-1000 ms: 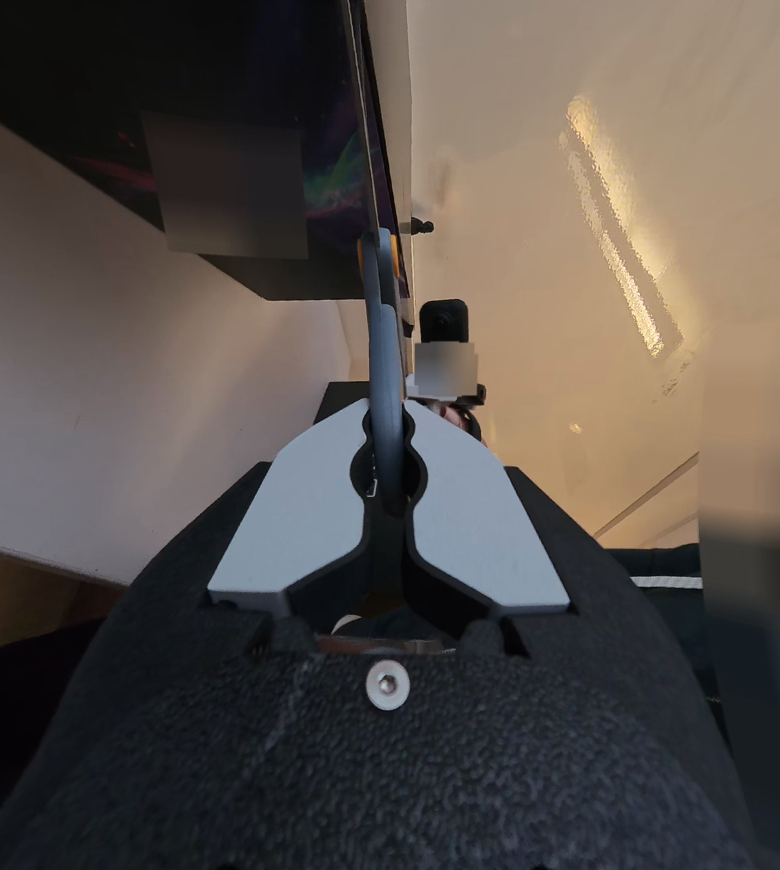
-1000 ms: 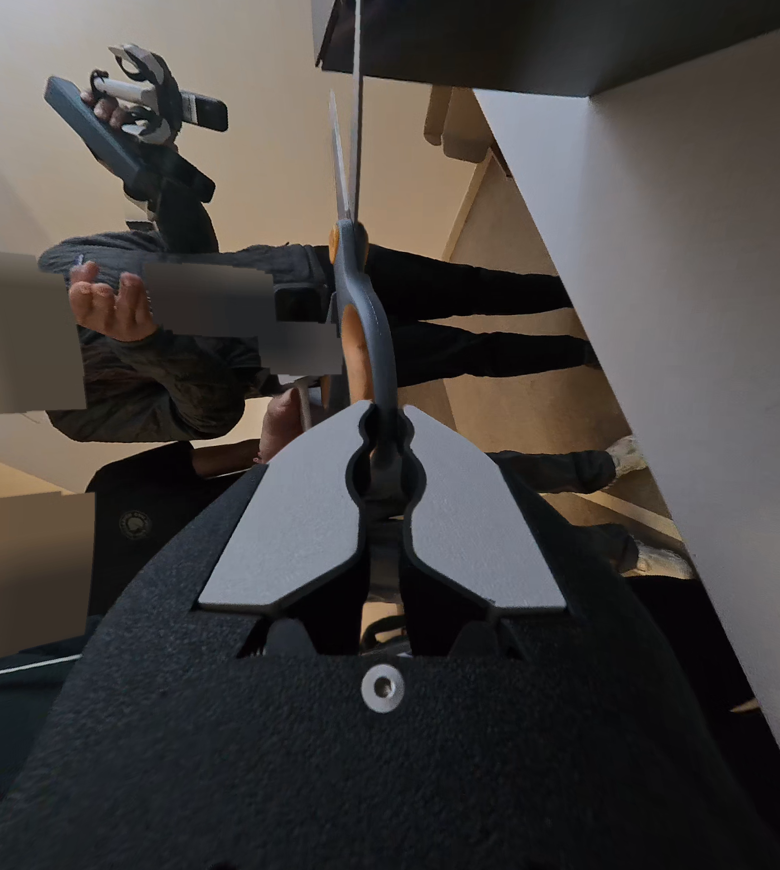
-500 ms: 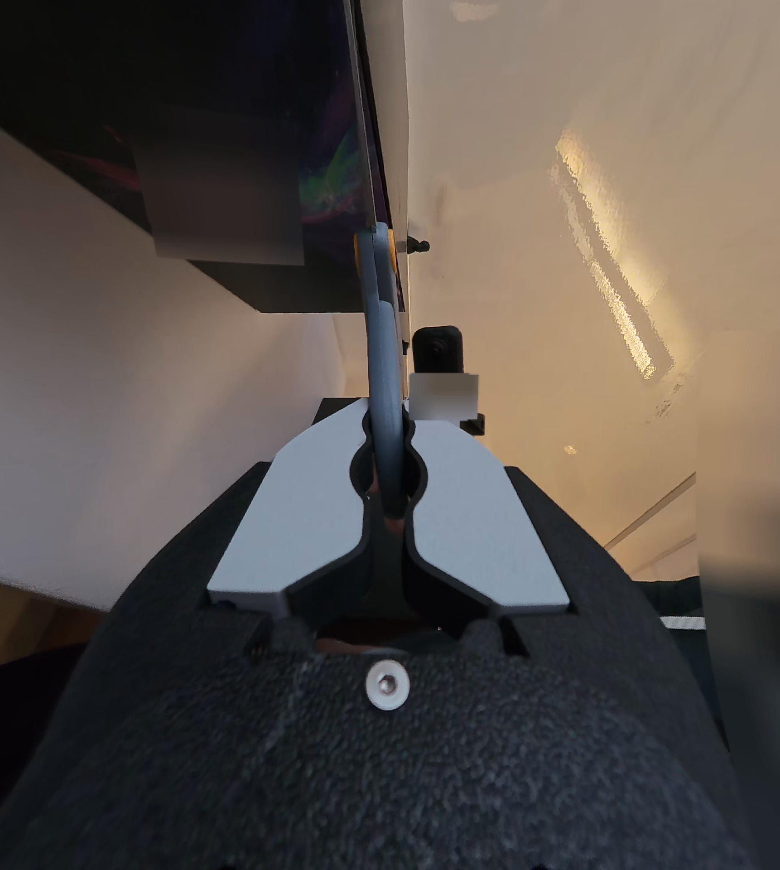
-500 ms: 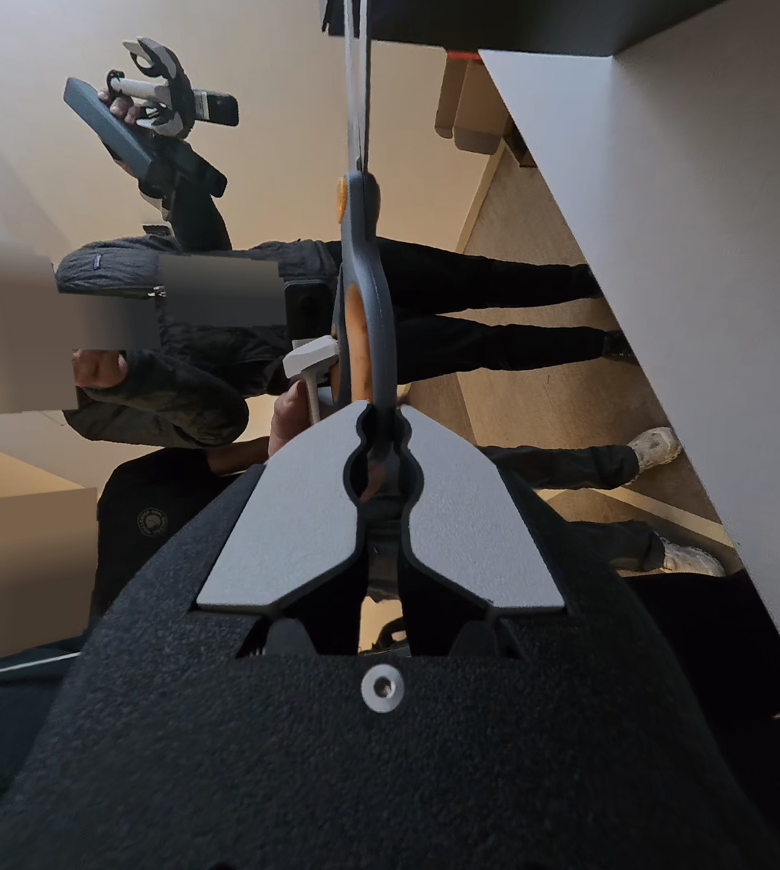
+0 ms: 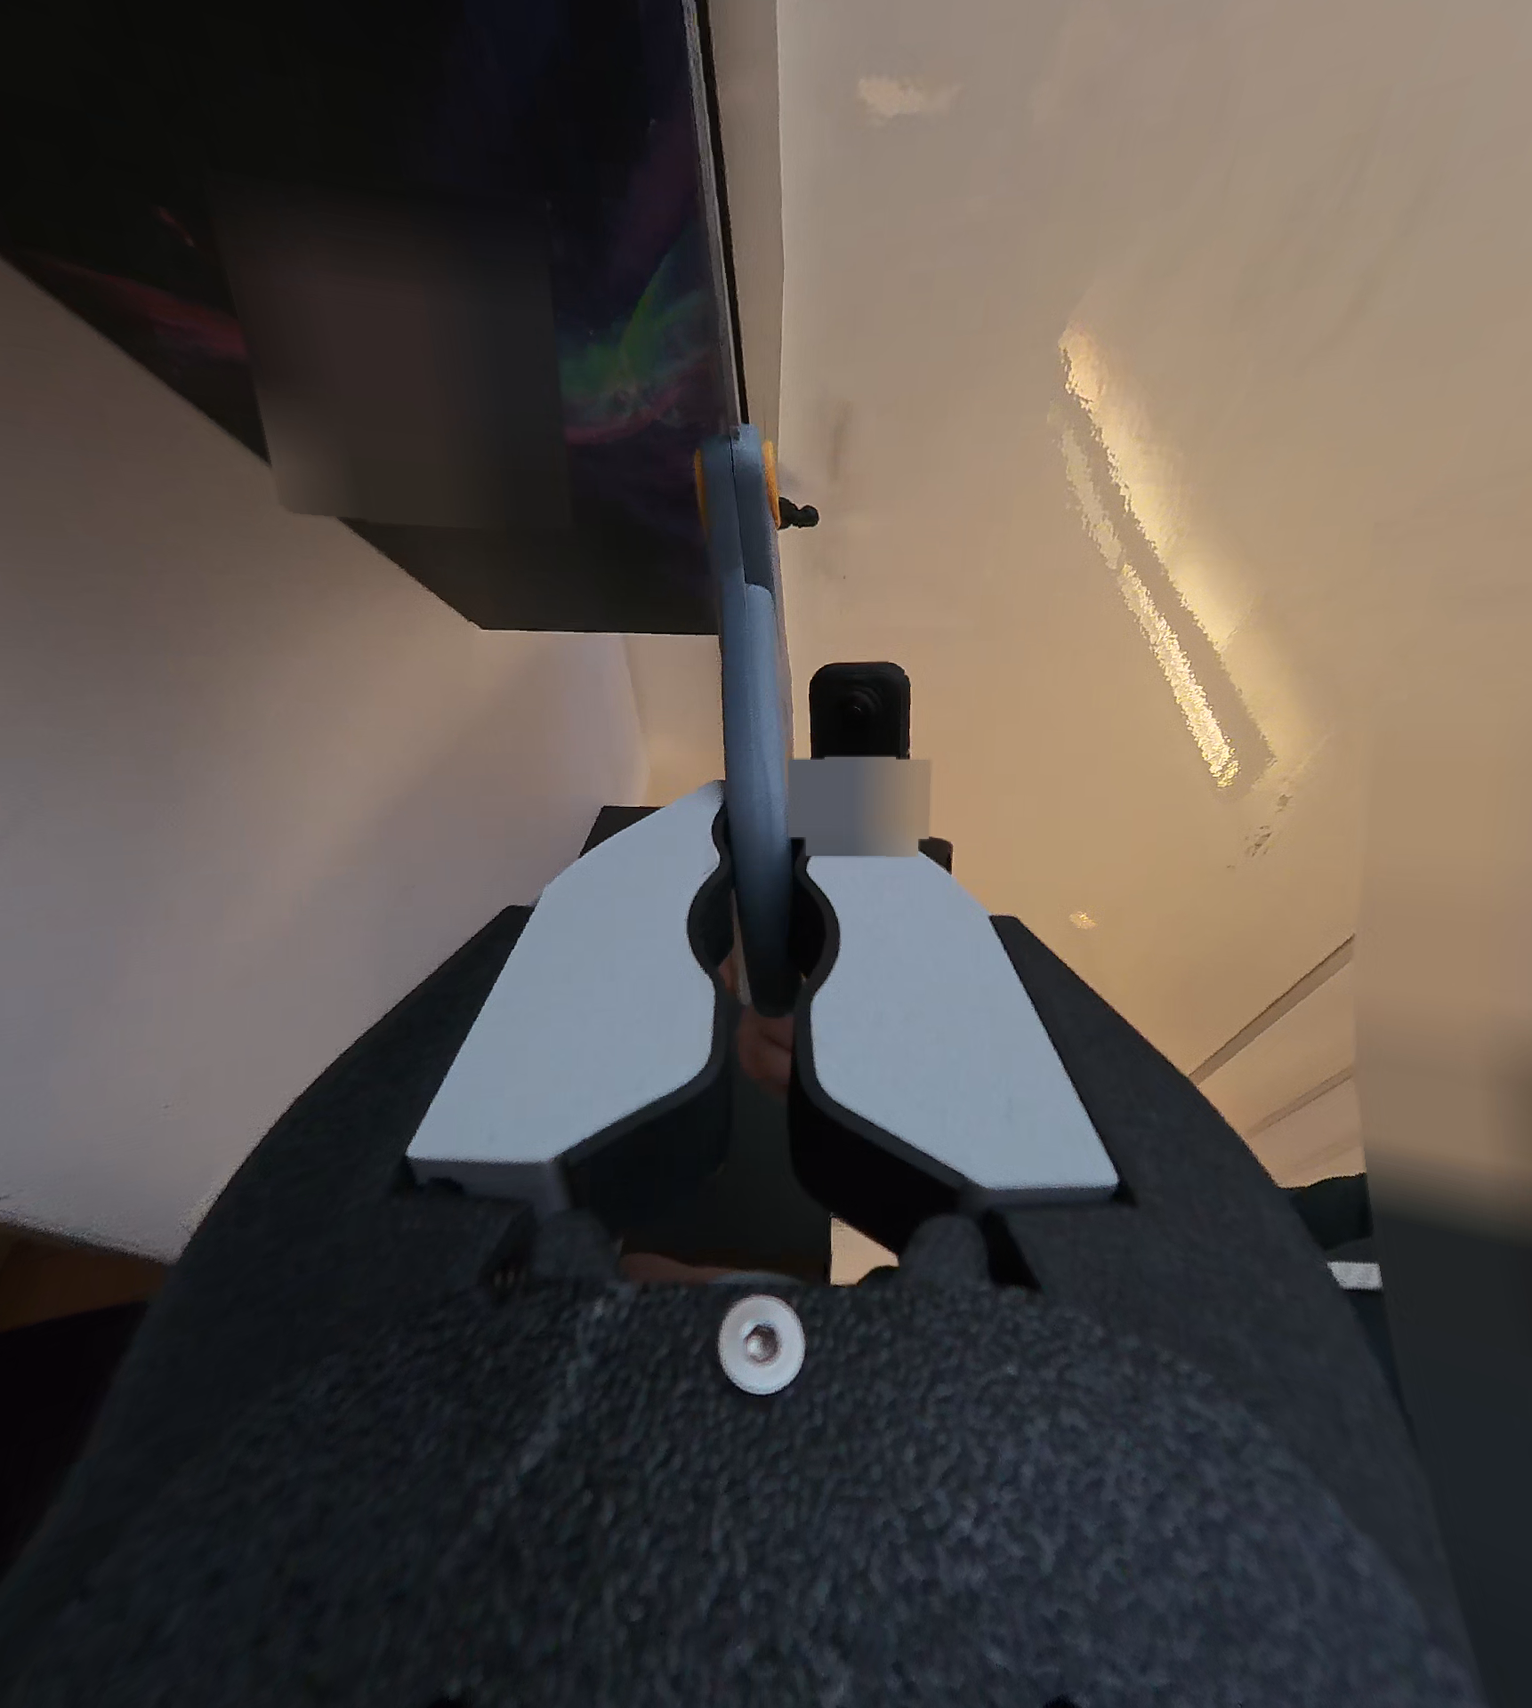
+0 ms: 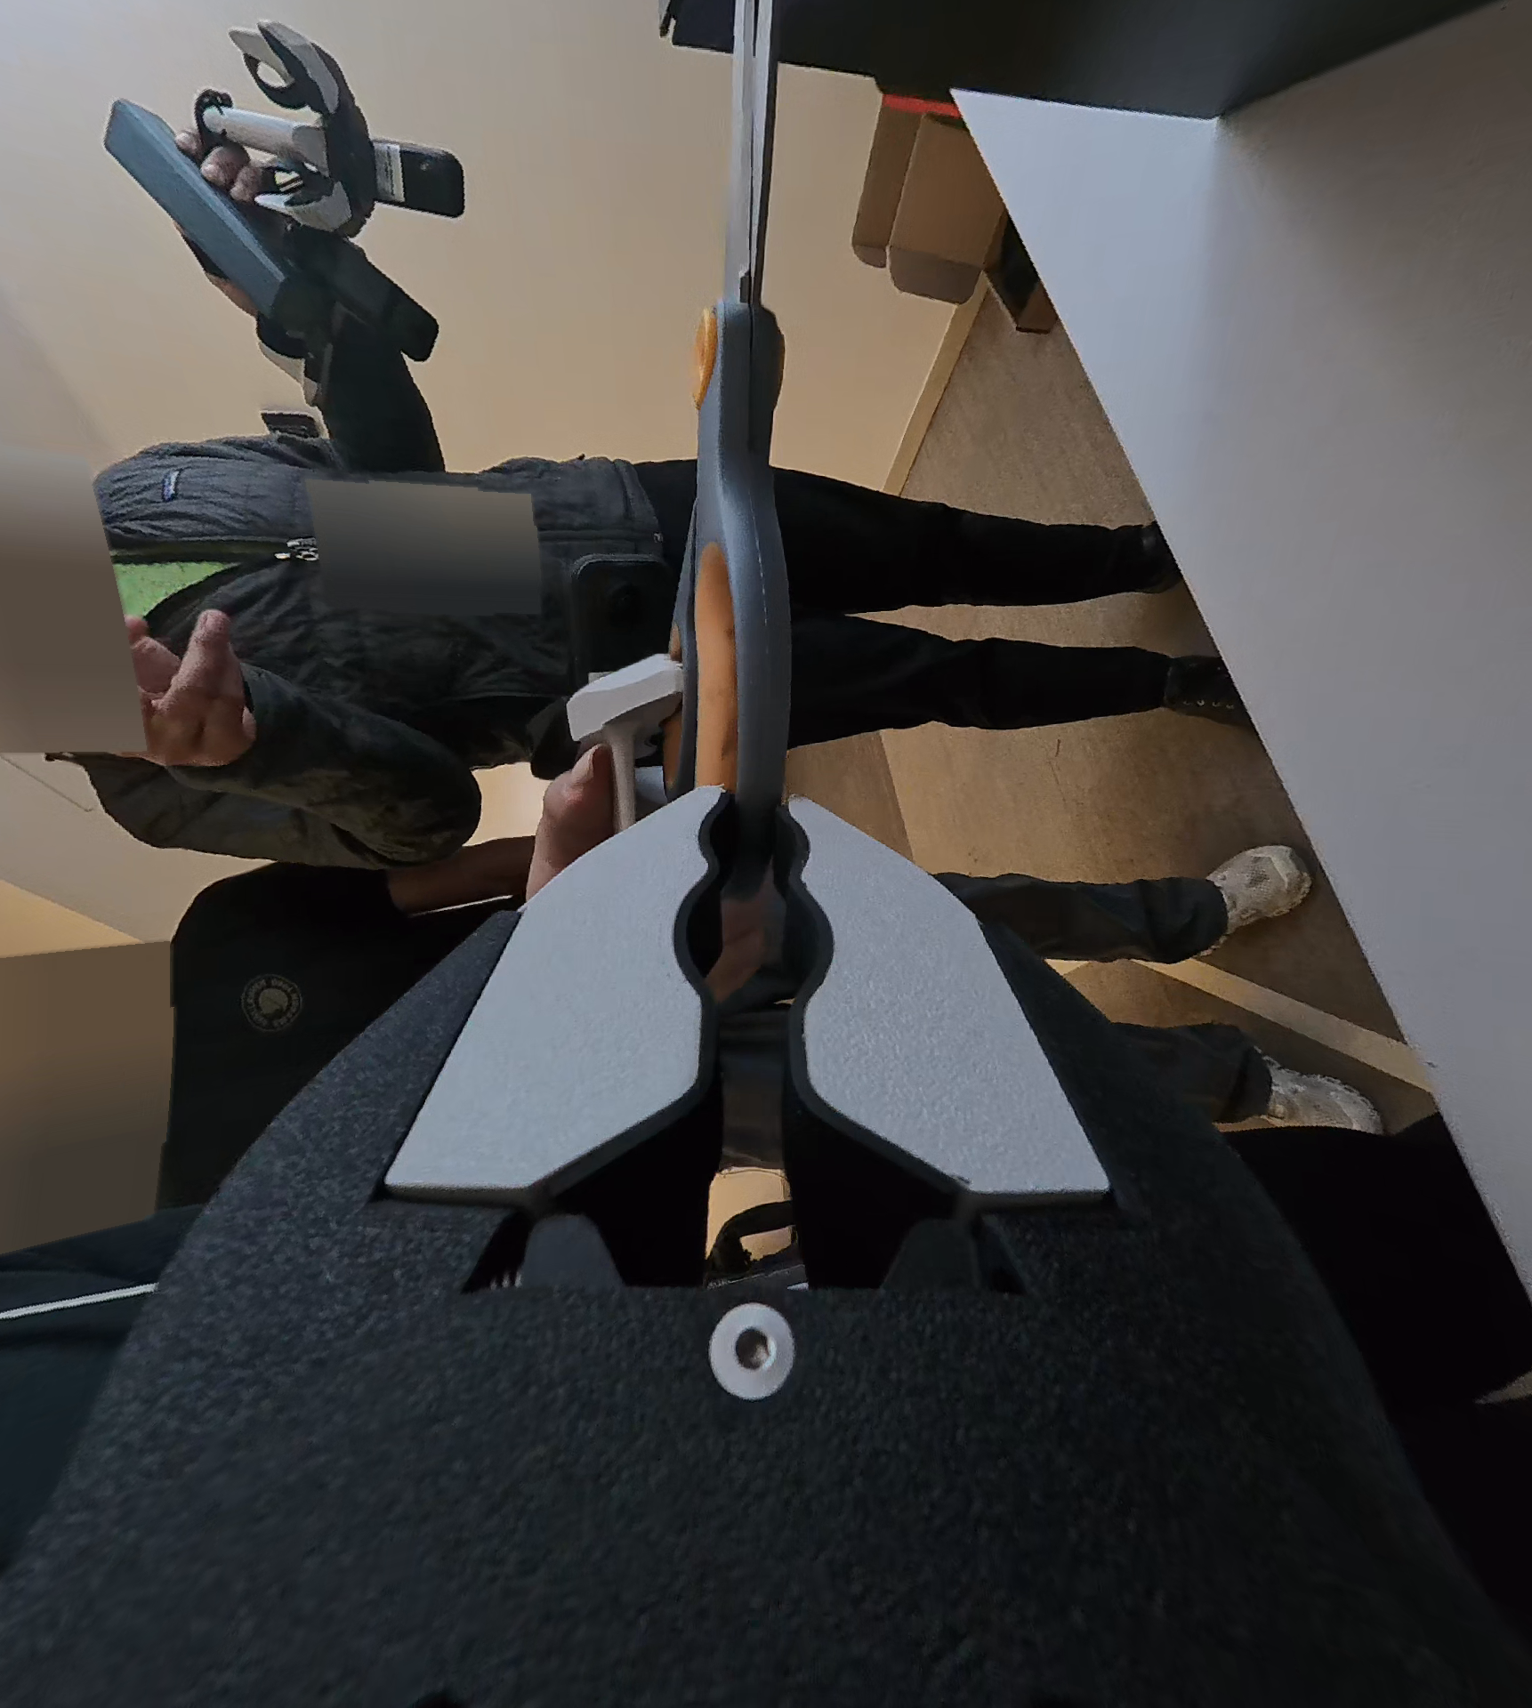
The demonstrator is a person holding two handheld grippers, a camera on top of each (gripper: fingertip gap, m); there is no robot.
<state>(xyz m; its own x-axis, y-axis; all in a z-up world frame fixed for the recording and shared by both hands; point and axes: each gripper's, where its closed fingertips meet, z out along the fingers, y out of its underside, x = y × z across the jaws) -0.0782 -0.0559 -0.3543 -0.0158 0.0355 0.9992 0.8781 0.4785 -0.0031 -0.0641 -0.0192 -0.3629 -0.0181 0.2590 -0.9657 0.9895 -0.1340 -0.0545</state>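
A pair of grey scissors with orange trim is held between both grippers, blades pointing away. In the left wrist view my left gripper (image 5: 758, 813) is shut on one grey handle loop (image 5: 753, 739), with the pivot (image 5: 739, 471) beyond it. In the right wrist view my right gripper (image 6: 751, 813) is shut on the other handle loop (image 6: 744, 601), gripping it near the fingertips. The steel blades (image 6: 751, 139) run up out of frame. The left gripper's camera (image 6: 619, 591) and a hand (image 6: 568, 813) show just left of the scissors.
A white table surface (image 6: 1345, 555) fills the right of the right wrist view and also shows in the left wrist view (image 5: 189, 739). A dark screen (image 5: 466, 277) stands beyond. A person (image 6: 836, 591) stands nearby holding another gripper device (image 6: 300, 157). Cardboard boxes (image 6: 919, 213) lie on the floor.
In the right wrist view the scissors have slid outward, so the handle now sits nearer the fingertips and the pivot is farther off. The left view has barely changed.
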